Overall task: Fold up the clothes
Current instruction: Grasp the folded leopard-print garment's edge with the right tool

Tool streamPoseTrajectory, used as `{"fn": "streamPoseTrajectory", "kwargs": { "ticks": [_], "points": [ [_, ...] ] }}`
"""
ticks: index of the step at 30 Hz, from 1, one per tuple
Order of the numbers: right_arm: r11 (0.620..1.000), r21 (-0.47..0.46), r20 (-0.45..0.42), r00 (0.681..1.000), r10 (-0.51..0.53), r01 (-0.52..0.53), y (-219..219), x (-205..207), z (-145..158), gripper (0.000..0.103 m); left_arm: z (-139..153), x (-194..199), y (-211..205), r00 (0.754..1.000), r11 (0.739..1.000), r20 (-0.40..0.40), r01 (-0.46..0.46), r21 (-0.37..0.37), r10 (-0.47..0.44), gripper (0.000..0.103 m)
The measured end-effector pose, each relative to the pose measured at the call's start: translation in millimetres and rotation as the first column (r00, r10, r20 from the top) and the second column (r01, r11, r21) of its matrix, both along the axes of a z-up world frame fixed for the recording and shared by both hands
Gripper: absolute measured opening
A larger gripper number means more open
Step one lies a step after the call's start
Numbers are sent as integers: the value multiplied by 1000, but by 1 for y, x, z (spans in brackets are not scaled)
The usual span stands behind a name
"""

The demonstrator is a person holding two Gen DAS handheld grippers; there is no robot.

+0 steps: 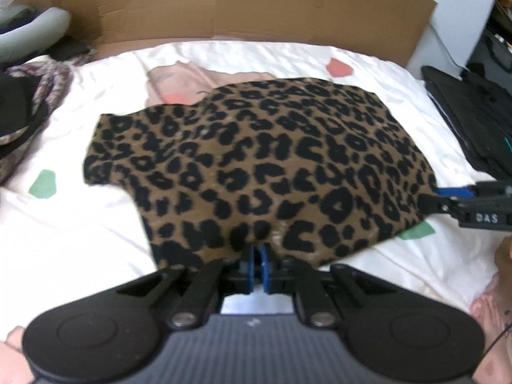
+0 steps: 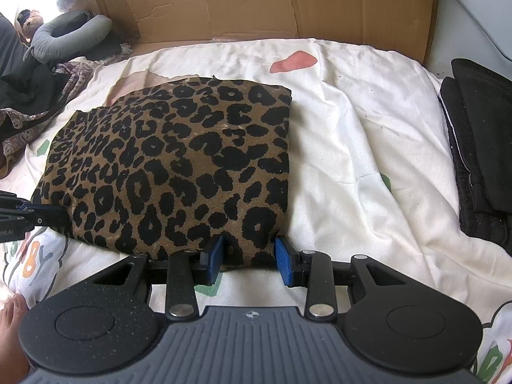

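Note:
A folded leopard-print garment (image 1: 256, 160) (image 2: 176, 166) lies flat on a white bed sheet (image 2: 352, 128). My left gripper (image 1: 258, 262) is shut on its near edge, the blue pads pinched together with the cloth bunched over them. In the right wrist view that gripper (image 2: 60, 217) shows at the garment's left side. My right gripper (image 2: 249, 259) stands open at the garment's near right corner, one blue pad on each side of the cloth. It reaches in from the right (image 1: 432, 200) in the left wrist view.
A cardboard sheet (image 2: 256, 6) stands along the back of the bed. A stack of black clothing (image 2: 480, 144) sits at the right edge. A pink garment (image 1: 179, 80) lies partly under the leopard one. At the left are patterned cloth (image 1: 32, 96) and a grey neck pillow (image 2: 70, 35).

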State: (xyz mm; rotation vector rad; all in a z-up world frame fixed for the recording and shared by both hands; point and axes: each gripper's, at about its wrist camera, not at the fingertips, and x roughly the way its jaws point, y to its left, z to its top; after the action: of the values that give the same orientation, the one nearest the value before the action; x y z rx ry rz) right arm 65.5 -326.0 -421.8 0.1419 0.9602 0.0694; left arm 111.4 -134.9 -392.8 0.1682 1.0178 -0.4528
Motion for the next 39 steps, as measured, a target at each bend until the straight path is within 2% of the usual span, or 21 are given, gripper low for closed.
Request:
{"fn": "streamPoseTrajectory", "kwargs": {
  "ticks": [5, 14, 18, 22, 25, 29, 36, 39],
  "points": [
    [1000, 24, -14, 1000, -16, 16, -4, 1, 3, 41, -1, 5, 13, 998, 998, 1, -58, 36, 58, 8],
    [980, 168, -41, 994, -103, 108, -22, -4, 18, 41, 4, 8, 35, 991, 990, -6, -134, 54, 135, 8],
    [960, 238, -52, 989, -137, 146, -29, -7, 22, 41, 7, 9, 42, 985, 983, -3, -175, 51, 175, 22],
    [935, 298, -94, 980, -174, 194, -36, -9, 16, 41, 8, 8, 50, 979, 979, -13, -200, 45, 201, 26],
    [886, 388, -149, 966, -213, 255, -44, -11, 6, 40, 9, 8, 55, 975, 975, -18, -221, 28, 222, 27],
    [779, 552, -182, 955, -236, 298, -51, -12, -8, 41, 8, 9, 55, 973, 974, -37, -228, 1, 228, 27],
    [692, 606, -263, 920, -291, 392, -56, -10, -33, 41, 3, 8, 51, 977, 979, -57, -206, -3, 205, 29],
    [643, 633, -282, 902, -327, 431, -64, -13, -38, 41, 1, 7, 49, 978, 980, -66, -197, -4, 196, 30]
  ]
}}
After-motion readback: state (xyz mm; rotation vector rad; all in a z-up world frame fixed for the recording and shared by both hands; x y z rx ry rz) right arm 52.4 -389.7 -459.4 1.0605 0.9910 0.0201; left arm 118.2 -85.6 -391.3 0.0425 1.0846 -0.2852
